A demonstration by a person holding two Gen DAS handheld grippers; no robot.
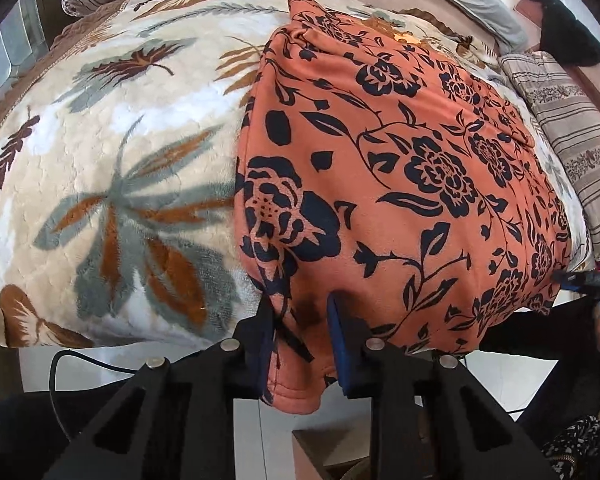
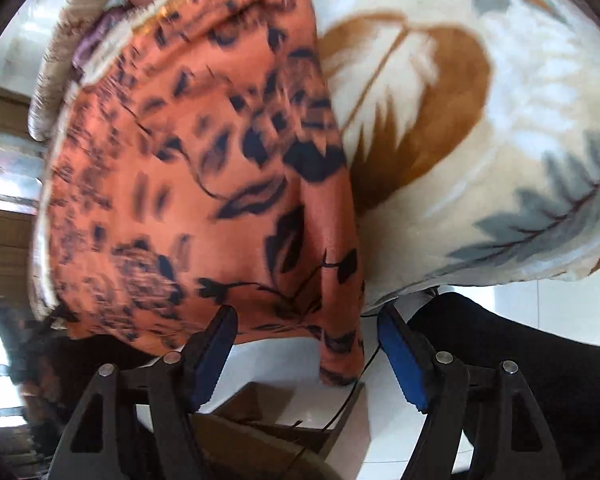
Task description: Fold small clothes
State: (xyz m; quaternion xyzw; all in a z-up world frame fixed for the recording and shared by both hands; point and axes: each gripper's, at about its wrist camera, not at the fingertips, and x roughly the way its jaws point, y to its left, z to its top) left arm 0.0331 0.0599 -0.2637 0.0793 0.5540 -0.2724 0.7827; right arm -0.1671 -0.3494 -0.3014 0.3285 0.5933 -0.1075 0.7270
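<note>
Though motion blur smears the right view, the right gripper [image 2: 306,328] gapes wide around the orange floral garment's [image 1: 400,168] hanging corner; the left gripper [image 1: 298,304] pinches its near hem, bare blanket [image 1: 112,160] leftward.

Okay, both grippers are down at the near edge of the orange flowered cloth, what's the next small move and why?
Probably close the right gripper on the hanging corner of the orange cloth. Its jaws stand open with that corner between them, untouched, while the left gripper already pinches the hem at the blanket edge. With both corners held, the fold could start.
</note>
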